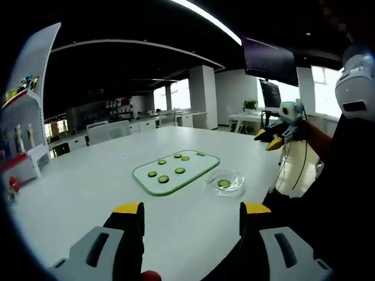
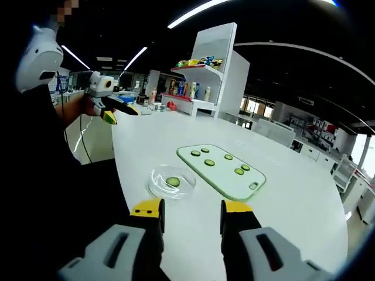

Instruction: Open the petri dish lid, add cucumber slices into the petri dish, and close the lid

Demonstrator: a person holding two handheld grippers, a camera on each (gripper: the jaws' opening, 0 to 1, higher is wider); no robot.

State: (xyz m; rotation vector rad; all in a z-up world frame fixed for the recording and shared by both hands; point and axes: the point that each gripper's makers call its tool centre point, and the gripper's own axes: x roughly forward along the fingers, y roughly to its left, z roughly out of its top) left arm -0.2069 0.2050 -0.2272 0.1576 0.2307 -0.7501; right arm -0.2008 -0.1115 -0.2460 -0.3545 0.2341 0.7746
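Petri dish [image 1: 226, 183] with one cucumber slice [image 1: 224, 183] sits on white table [image 1: 88, 187] beside green cutting board [image 1: 176, 171]. Left gripper [image 1: 192, 212] and right gripper [image 2: 192, 208] hover, fingers apart, empty.

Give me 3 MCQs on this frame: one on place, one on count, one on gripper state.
1. Where is the petri dish?
A. on the cutting board
B. on the table beside the board
C. held in a gripper

2. How many cucumber slices lie on the cutting board?
A. two
B. five
C. nine

3. How are the right gripper jaws?
A. apart, holding nothing
C. clamped on a slice
B. clamped on the lid

Key: 1 B, the dish rests on the white table off the board's edge. 2 B, five slices show on the board. 3 A, a bare gap shows between the yellow tips.
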